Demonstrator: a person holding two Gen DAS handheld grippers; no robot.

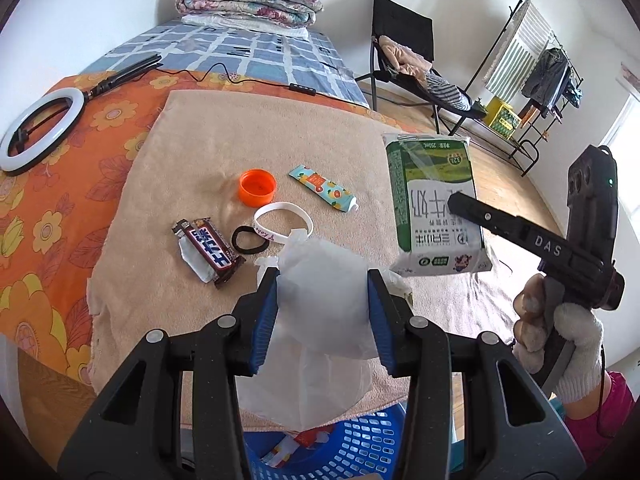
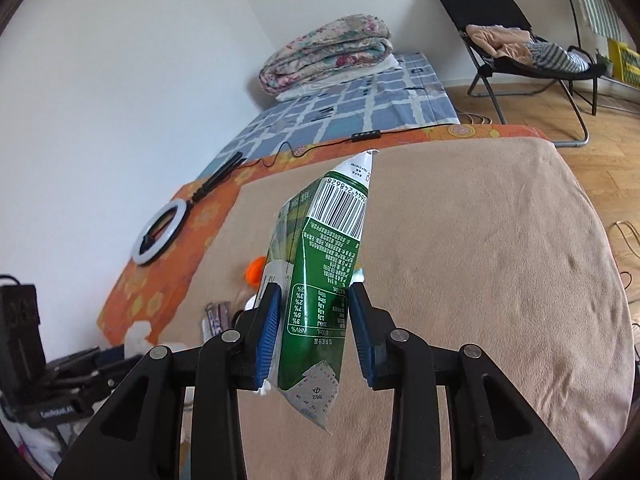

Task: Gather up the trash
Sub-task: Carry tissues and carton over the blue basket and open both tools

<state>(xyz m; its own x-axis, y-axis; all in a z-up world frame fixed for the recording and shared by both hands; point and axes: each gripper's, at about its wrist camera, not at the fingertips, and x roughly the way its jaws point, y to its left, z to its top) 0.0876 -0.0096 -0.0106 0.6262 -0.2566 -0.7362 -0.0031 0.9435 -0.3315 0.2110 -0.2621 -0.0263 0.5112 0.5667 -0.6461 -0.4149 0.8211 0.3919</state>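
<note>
The left gripper pinches a crumpled white tissue between its blue pads, over the near edge of the beige towel; a blue basket sits just below it. The right gripper is clamped on a green milk carton, lifted clear of the towel and tilted; in the left view the carton hangs to the right of the tissue. On the towel lie a candy wrapper, a black hair tie, a white wristband, an orange cap and a small tube, all apart from both grippers. A ring light rests on the orange sheet at left.
</note>
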